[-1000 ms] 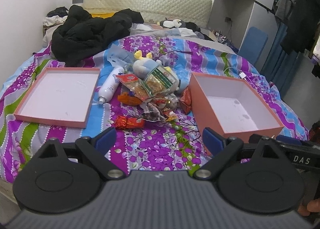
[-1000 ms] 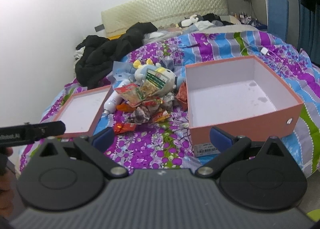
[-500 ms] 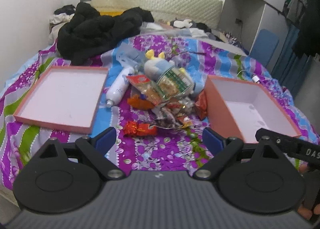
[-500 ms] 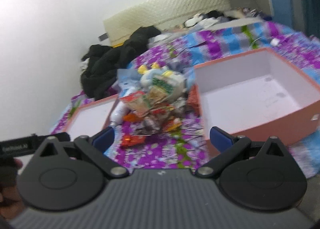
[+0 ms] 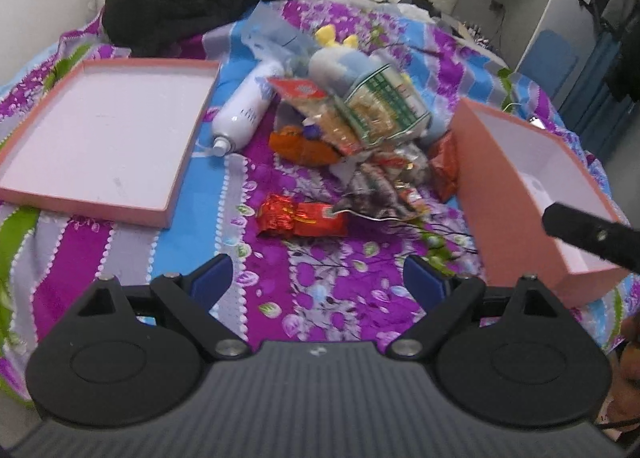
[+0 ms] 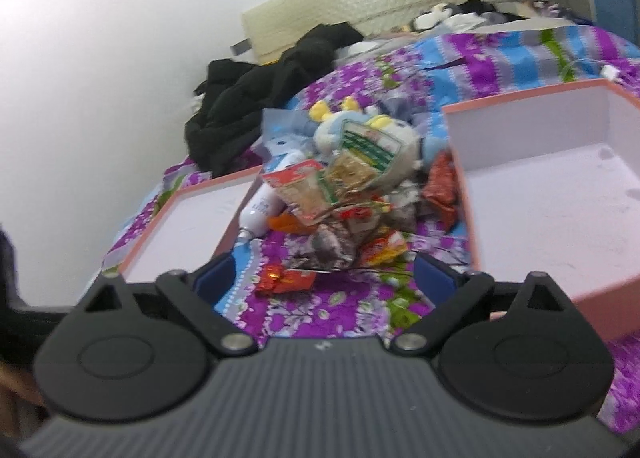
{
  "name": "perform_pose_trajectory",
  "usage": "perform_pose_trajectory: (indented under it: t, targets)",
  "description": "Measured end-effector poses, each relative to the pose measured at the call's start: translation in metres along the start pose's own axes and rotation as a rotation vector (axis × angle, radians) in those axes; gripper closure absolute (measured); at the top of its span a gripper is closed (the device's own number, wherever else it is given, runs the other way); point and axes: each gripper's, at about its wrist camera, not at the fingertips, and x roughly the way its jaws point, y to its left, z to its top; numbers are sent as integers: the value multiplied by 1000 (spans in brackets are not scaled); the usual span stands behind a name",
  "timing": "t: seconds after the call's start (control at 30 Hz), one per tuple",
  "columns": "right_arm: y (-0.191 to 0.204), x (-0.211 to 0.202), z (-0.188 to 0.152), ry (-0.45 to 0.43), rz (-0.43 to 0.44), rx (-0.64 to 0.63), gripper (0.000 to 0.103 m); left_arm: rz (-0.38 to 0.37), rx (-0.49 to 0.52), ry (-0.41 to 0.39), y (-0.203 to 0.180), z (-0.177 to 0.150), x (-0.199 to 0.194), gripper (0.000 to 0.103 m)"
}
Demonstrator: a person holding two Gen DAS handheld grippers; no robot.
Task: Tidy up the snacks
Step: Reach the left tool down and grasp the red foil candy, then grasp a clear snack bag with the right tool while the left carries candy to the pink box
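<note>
Your left gripper [image 5: 318,278] is wide open and empty above the bedspread [image 5: 320,306]. Your right gripper [image 6: 324,276] is closing with nothing between its jaws. The snack pile [image 5: 360,137] sits mid-bed between the lid [image 5: 100,137] and box [image 5: 532,185]; the nearest red packet [image 5: 300,215], maybe candy, lies apart.

left gripper [image 5: 318,278] agape, right gripper [image 6: 324,276] closing, empty

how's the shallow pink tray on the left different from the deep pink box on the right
The tray has a very low rim; the box has tall walls.
The tray lies beside the white bottle; the box sits on the other side of the snack pile, a red packet against its wall.
Both are pink outside, white inside, and hold nothing on the flowered bedspread.
</note>
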Motion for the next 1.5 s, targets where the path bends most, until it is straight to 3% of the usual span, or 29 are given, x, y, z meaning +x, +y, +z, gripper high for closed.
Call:
perform_pose_trajectory:
  t: [0.13,0.3,0.47,0.57,0.77,0.93,0.97,1.2,1.5]
  targets:
    - [3,31,7,18,51,-9,18,1,2,38,18,4,39,9]
    - [4,79,10,79,22,-21,25,-3,-28,75,36,11,81,14]
    - [-2,122,11,123,1,-27,25,-5,-86,93,51,17,116,26]
    - [-9,148,11,121,-54,-12,25,-14,-111,113,57,21,137,27]
    - [-20,193,10,195,-54,43,24,-2,-85,127,59,22,163,31]
    - [-19,218,4,249,-27,53,25,0,-25,111,52,23,174,46]
    - [-20,221,3,261,-22,55,25,1,-12,109,49,23,174,52]
    - [-14,217,0,267,4,28,47,8,-9,91,45,20,169,60]
    - [-12,174,-1,236,9,10,51,57,29,76,30,8,140,63]
